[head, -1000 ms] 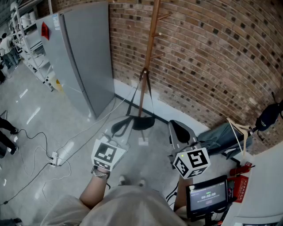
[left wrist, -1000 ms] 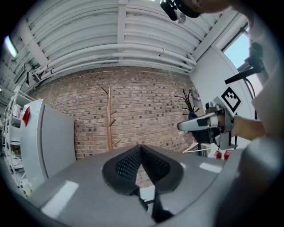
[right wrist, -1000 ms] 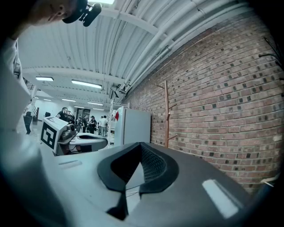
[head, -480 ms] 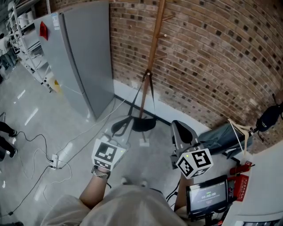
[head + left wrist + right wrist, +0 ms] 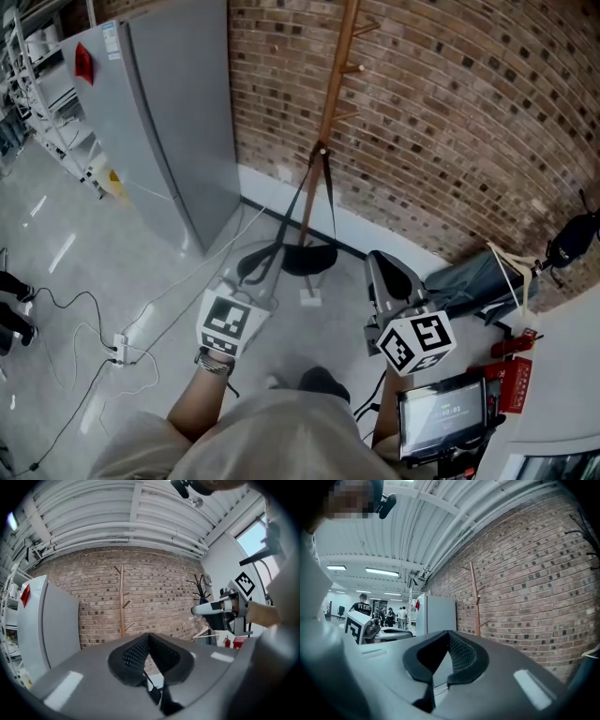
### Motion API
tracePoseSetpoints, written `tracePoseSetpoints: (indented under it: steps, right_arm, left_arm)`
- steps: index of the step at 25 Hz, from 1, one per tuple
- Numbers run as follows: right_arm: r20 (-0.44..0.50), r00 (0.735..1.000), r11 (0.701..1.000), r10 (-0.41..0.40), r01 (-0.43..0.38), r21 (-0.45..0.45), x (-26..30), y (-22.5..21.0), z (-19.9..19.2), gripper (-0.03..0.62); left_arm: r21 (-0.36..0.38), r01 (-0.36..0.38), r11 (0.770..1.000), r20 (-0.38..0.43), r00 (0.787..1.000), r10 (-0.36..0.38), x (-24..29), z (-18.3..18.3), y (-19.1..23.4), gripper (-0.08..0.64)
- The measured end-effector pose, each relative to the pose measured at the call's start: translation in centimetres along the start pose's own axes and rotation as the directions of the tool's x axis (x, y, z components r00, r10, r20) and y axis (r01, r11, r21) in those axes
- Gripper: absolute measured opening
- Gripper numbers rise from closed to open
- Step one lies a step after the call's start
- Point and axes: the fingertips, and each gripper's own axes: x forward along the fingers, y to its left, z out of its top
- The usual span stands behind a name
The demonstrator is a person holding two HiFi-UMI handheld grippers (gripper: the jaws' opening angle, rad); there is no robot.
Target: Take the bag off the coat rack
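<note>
Left hand-held gripper (image 5: pixel 255 272) and right hand-held gripper (image 5: pixel 386 277) are hovering clenched and empty; the bag (image 5: pixel 309 260) ahead looks soft and light, best taken by its straps (image 5: pixel 296 204).

Brick wall (image 5: pixel 450 112), tall grey refrigerator (image 5: pixel 178 112), glossy pale floor (image 5: pixel 75 272), ribbed white ceiling (image 5: pixel 117 517)

A tall grey fridge (image 5: pixel 173 131) stood against the brick wall (image 5: pixel 469 112). A red sticker (image 5: pixel 84 63) was on its side. White cords (image 5: pixel 184 274) lay on the floor (image 5: pixel 56 216) beside it.
</note>
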Motion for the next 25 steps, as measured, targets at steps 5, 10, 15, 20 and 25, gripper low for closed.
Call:
tracePoseSetpoints:
  steps: [5, 10, 15, 20, 25]
  right_arm:
    - [-0.009, 1.000, 1.000, -0.002, 0.002, -0.002, 1.4, 0.0, -0.4, 0.003]
    - [0.005, 1.000, 0.999, 0.007, -0.007, -0.037, 3.3, 0.0, -0.2, 0.002]
    - [-0.002, 1.000, 0.999, 0.002, -0.002, -0.032, 5.2, -1.5, -0.4, 0.002]
    - [-0.010, 1.000, 1.000, 0.013, -0.013, -0.013, 7.5, -3.9, -0.6, 0.003]
    - [-0.021, 0.999, 1.000, 0.026, -0.026, -0.002, 10.1, -6.9, -0.8, 0.003]
  left_arm:
    - [0.000, 0.021, 1.000, 0.003, 1.000, -0.021, 0.7, -0.4, 0.6, 0.000]
    - [0.000, 0.013, 1.000, 0.004, 1.000, -0.013, 1.6, -0.7, 1.9, 0.000]
    - [0.001, 0.001, 1.000, -0.002, 1.000, -0.001, 3.3, -1.1, 3.2, 0.000]
    - [-0.005, -0.005, 1.000, -0.004, 1.000, 0.005, 6.1, -1.7, 4.1, 0.000]
    - [-0.013, -0.003, 1.000, -0.007, 1.000, 0.003, 9.7, -2.2, 4.9, 0.000]
